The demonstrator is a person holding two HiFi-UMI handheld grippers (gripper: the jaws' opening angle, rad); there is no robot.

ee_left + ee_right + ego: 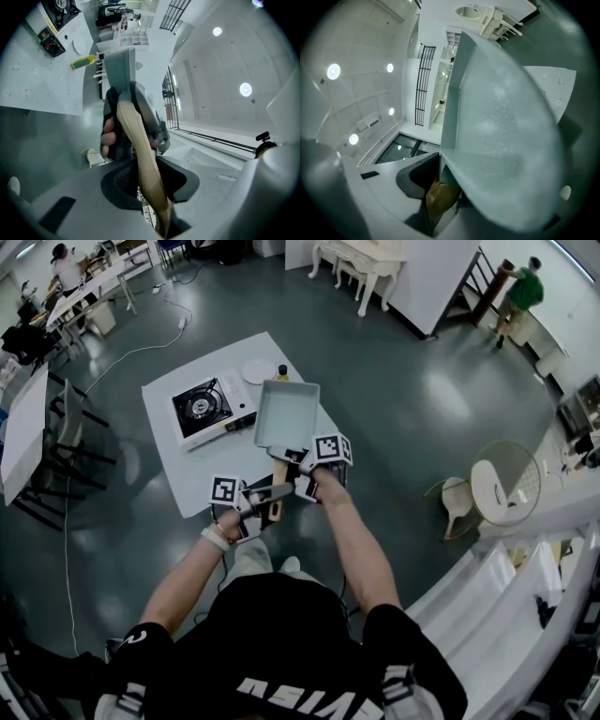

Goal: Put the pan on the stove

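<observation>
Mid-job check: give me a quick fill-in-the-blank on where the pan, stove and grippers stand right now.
The left gripper and right gripper both clamp the wooden ____ of the pan.
In the head view, the stove lies to the pan's ____.
The stove sits on a ____ table.
Missing words: handle; left; white.

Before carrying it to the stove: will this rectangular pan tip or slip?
Probably front-heavy: the rectangular pan hangs well beyond its wooden handle. The smooth, rounded handle may twist in the jaws. It looks rigid.
</observation>
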